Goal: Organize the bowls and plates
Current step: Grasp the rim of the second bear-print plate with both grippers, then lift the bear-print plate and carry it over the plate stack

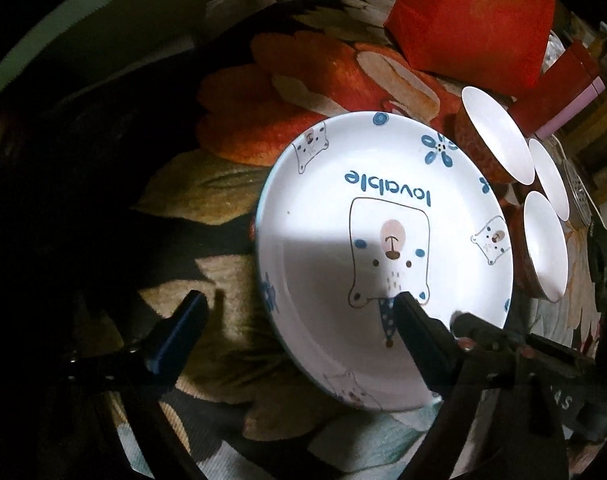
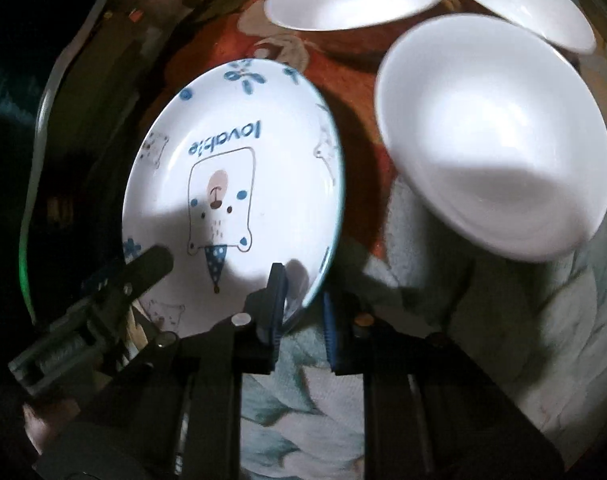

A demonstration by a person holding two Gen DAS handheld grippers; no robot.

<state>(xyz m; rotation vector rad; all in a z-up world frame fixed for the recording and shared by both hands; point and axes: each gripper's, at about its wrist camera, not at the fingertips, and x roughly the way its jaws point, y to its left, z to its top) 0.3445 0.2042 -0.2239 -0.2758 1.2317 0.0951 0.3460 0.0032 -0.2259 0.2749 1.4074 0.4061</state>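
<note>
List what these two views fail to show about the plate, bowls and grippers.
- Right wrist view: whether the right gripper actually presses the plate rim; its fingers cover the contact.
- Right wrist view: the far right bowl, cut off by the top edge and blurred.
- Left wrist view: the plate's near rim, hidden behind a left gripper finger.

Under me, a tabletop cloth (image 1: 239,128) printed with big orange flowers and pale leaves. At the far edge a red paper bag (image 1: 475,16) stands upright. Just right of it, a red box (image 1: 543,96) with a pink side.
</note>
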